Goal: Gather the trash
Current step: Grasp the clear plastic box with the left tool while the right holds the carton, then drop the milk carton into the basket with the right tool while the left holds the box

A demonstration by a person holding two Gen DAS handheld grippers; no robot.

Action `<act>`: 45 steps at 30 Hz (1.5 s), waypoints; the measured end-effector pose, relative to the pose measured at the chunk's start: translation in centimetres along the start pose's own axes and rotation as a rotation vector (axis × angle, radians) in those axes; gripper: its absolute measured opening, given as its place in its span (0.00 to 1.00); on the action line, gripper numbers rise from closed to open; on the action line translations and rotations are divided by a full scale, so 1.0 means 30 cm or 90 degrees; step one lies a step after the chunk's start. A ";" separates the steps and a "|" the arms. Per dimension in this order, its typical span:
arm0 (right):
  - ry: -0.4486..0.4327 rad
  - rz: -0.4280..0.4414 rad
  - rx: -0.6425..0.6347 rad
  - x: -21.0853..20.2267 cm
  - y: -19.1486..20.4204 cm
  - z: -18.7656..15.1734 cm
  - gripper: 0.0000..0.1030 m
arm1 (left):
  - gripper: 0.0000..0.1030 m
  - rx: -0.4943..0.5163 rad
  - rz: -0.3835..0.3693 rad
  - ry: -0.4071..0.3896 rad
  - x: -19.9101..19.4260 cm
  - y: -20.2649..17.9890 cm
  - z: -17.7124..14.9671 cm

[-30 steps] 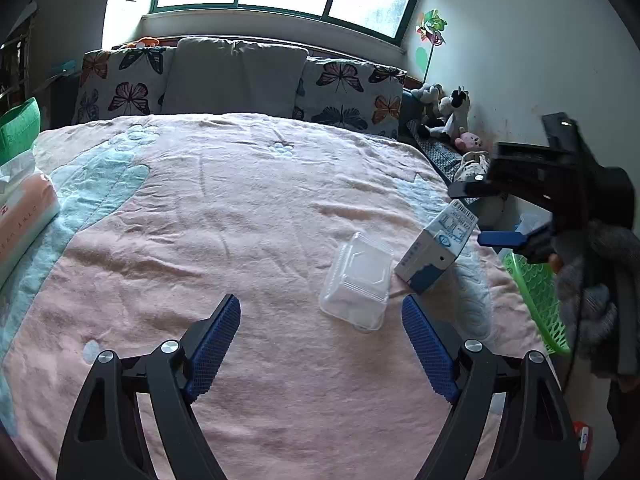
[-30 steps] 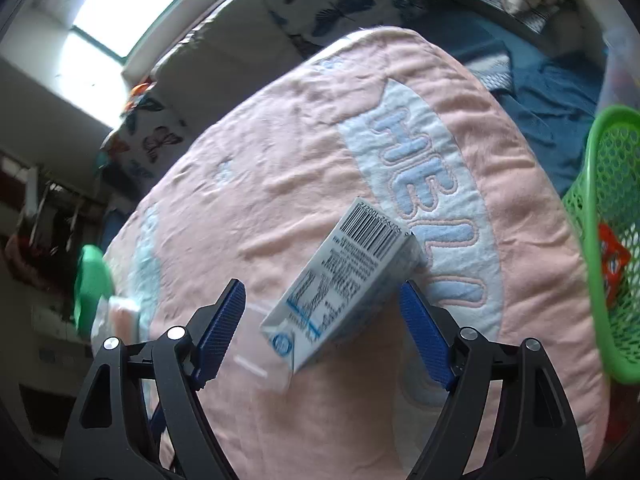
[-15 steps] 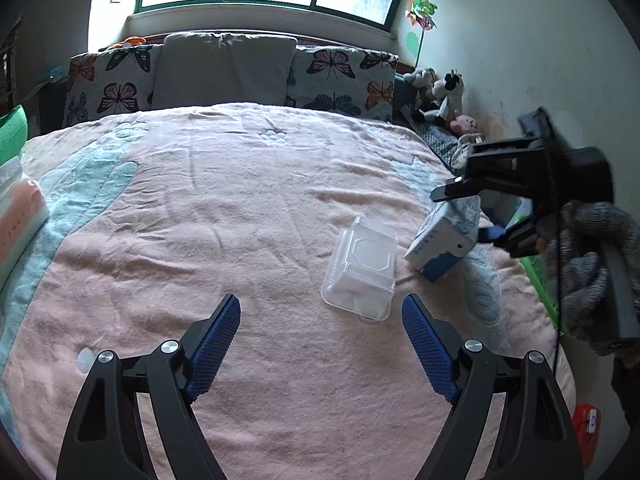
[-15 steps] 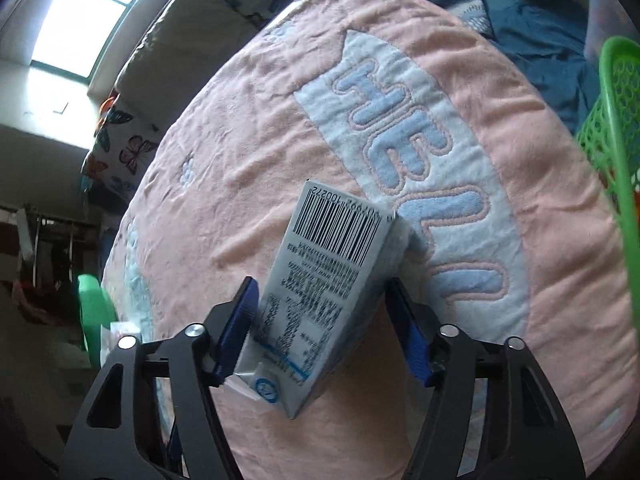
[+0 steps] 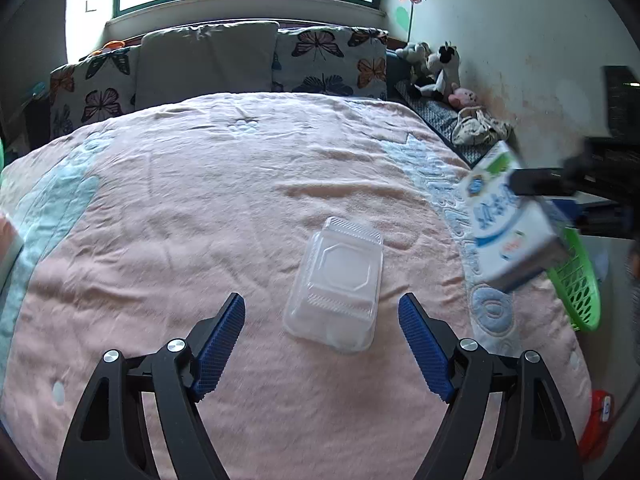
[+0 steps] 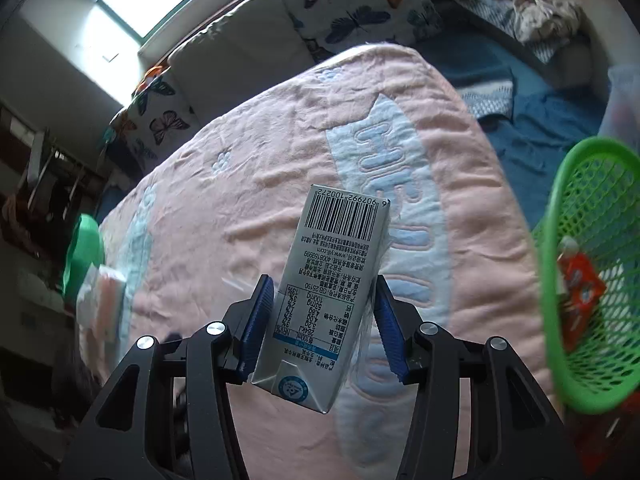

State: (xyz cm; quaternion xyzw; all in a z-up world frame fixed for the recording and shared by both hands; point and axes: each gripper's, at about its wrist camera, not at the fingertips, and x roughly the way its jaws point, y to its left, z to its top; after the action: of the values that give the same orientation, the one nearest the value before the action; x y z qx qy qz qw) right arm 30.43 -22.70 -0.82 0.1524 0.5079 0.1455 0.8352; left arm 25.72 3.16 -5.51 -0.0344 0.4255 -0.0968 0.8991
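My right gripper [image 6: 322,310] is shut on a white and blue milk carton [image 6: 328,292] and holds it lifted above the pink blanket; the carton also shows at the right of the left wrist view [image 5: 508,220]. A clear plastic clamshell box [image 5: 336,284] lies on the blanket just ahead of my left gripper [image 5: 320,316], which is open and empty. A green mesh basket [image 6: 592,280] stands beside the bed at the right, with an orange wrapper [image 6: 578,284] in it. The basket also shows in the left wrist view [image 5: 576,284].
The pink blanket [image 5: 200,200] covers the bed. Butterfly pillows [image 5: 332,60] line the headboard under a window. Stuffed toys [image 5: 436,72] sit in the far right corner. A green and pink pack [image 6: 96,272] lies at the bed's left edge. An orange thing [image 5: 600,420] lies on the floor.
My right gripper closed on the milk carton and lifted it off the blanket toward the right. My left gripper moved closer to the clamshell box and stayed open.
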 end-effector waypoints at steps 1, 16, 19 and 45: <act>0.000 0.002 -0.005 -0.008 -0.003 -0.004 0.49 | 0.75 0.002 0.003 0.002 0.011 -0.004 0.005; -0.007 0.000 -0.052 -0.097 -0.071 -0.072 0.49 | 0.65 0.005 0.005 0.031 0.117 -0.039 0.038; -0.007 -0.004 -0.060 -0.098 -0.072 -0.080 0.49 | 0.63 0.003 0.004 0.034 0.130 -0.043 0.040; -0.066 -0.045 -0.038 -0.267 -0.301 -0.139 0.49 | 0.49 0.000 -0.047 0.003 0.021 -0.154 0.031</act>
State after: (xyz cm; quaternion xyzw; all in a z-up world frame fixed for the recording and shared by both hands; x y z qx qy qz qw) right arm 23.96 -33.67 0.17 0.1168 0.4649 0.1227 0.8690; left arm 26.16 -1.50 -4.73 -0.0500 0.4260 -0.1301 0.8939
